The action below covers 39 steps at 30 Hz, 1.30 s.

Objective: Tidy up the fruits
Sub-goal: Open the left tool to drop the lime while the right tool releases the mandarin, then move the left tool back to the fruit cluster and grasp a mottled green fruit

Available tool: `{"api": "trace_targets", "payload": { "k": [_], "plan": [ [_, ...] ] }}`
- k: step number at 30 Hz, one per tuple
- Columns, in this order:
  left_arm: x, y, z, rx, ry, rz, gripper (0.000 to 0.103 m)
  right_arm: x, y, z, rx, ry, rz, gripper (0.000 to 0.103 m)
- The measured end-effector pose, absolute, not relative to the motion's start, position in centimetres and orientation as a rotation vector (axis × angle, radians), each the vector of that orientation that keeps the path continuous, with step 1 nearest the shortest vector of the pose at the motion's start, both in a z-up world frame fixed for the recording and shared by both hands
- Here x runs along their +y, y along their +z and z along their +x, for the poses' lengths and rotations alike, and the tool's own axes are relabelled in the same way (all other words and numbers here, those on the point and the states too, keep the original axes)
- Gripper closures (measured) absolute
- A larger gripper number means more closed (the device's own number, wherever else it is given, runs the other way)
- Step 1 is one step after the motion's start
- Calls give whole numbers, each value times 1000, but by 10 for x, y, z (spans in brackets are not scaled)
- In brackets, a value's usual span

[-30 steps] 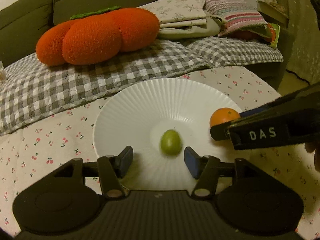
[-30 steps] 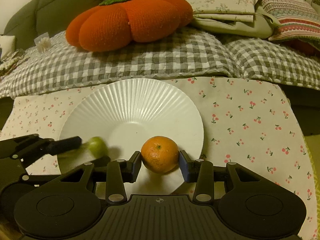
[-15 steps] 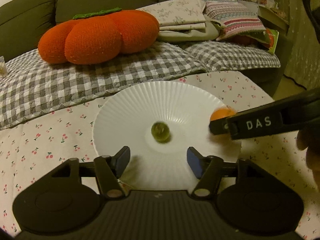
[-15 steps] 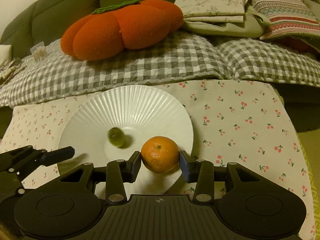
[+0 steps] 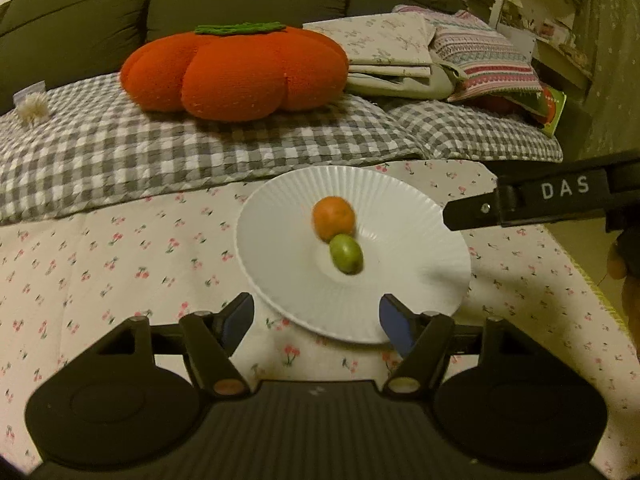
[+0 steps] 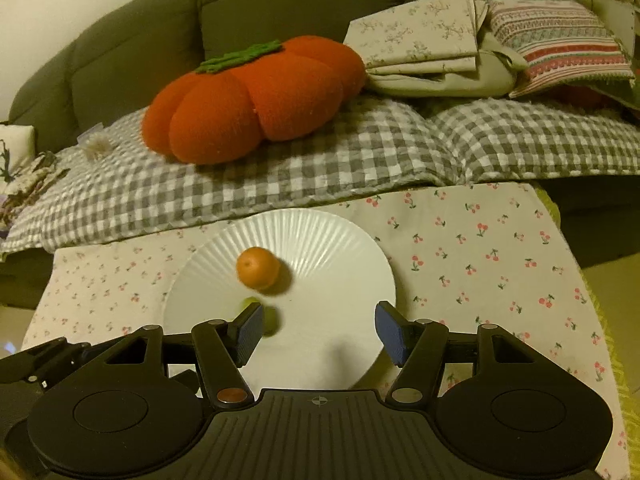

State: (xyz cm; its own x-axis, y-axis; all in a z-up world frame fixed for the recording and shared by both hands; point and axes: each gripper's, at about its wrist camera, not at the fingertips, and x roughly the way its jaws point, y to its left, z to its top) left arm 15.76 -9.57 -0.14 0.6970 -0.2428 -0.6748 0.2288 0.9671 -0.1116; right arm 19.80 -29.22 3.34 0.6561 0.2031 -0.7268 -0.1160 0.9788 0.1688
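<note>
A white ribbed plate (image 5: 416, 280) (image 6: 344, 248) sits on the cherry-print cloth. On it lie an orange (image 5: 333, 218) (image 6: 258, 267) and a small green fruit (image 5: 346, 254) (image 6: 272, 318), side by side near the middle. My left gripper (image 5: 316, 318) is open and empty at the plate's near rim. My right gripper (image 6: 318, 334) is open and empty over the plate's near side; its left finger hides part of the green fruit. The right gripper's arm (image 5: 540, 200) shows at the right of the left wrist view.
The cherry-print cloth (image 5: 120, 264) (image 6: 480, 248) covers the table. Behind it is a sofa with a grey checked blanket (image 5: 160, 152), an orange pumpkin cushion (image 5: 236, 72) (image 6: 256, 100) and folded linens (image 5: 400, 52). The table's right edge (image 6: 592, 292) drops to the floor.
My right gripper has opened and let go of the orange, which now rests on the plate beside the green fruit. Both grippers have drawn back from the plate.
</note>
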Motion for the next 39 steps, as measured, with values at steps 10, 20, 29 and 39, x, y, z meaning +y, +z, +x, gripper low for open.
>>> {"api": "trace_targets", "payload": {
  "k": [10,20,29,39],
  "plan": [
    [-83,9,114,798,-227,-35,32,-283,40,153,925,201,163,42],
    [-67,18,68,801,-163,-18,26,-265,55,112,935,259,193,37],
    [-44,8,36,843,-130,-80,23,-264,46,94,988,240,235,33],
    [-66,-28,20,935,-232,-65,25,-261,28,93,1038,236,239,33]
  ]
}}
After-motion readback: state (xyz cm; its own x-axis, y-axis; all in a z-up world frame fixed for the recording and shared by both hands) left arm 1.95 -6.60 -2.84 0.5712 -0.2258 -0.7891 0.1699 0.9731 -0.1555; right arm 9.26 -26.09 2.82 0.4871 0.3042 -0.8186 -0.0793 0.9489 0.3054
